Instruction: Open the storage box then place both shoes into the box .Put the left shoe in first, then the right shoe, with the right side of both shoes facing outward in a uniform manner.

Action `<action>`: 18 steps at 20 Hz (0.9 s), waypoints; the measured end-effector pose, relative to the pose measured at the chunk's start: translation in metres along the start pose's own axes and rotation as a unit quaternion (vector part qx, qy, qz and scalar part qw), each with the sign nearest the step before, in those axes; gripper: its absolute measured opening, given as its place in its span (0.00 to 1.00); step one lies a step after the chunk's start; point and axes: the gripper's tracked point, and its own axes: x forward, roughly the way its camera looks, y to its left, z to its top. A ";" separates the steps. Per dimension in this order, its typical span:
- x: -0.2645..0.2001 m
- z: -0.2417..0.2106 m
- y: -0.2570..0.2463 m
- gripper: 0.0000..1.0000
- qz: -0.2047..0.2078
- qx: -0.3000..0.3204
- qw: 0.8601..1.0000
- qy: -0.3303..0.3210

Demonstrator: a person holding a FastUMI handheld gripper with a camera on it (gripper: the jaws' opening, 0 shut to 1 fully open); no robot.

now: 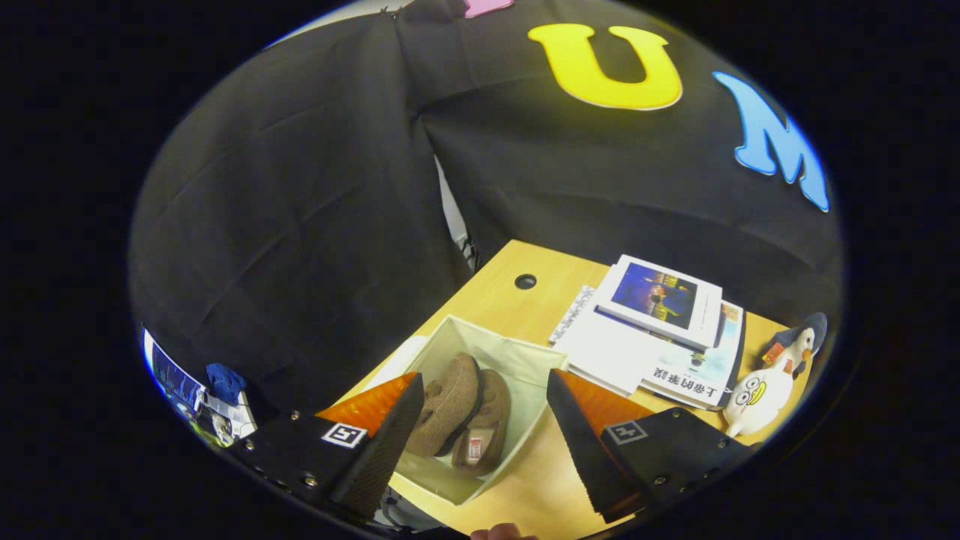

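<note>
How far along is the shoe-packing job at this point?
Looks nearly done: the storage box is open and both brown shoes lie side by side inside. The hand-held gripper hangs open above the box, holding nothing. Which side of the shoes faces outward is hard to tell.

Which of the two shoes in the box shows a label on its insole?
The right-hand shoe, lying nearer the books. Its opening faces up with a red-and-white label inside; the other shoe shows none.

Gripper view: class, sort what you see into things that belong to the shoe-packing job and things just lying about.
Job: storage box, open; two brown shoes inside it; gripper, fingers open above the box.

Lying about: stack of books; penguin toy; desk.
</note>
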 end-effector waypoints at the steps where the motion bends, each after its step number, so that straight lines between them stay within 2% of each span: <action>1: -0.012 0.003 -0.012 1.00 -0.011 0.012 1.000 -0.015; 4: -0.049 0.011 -0.047 0.99 -0.043 0.054 0.995 -0.070; 7: -0.096 0.032 -0.092 0.99 -0.087 0.092 0.979 -0.161; 11: -0.166 0.041 -0.150 0.99 -0.162 0.119 0.951 -0.235; 13: -0.206 0.049 -0.173 0.99 -0.206 0.109 0.932 -0.278; 15: -0.243 0.055 -0.181 0.99 -0.237 0.093 0.911 -0.323; 18: -0.289 0.062 -0.187 0.99 -0.279 0.077 0.888 -0.357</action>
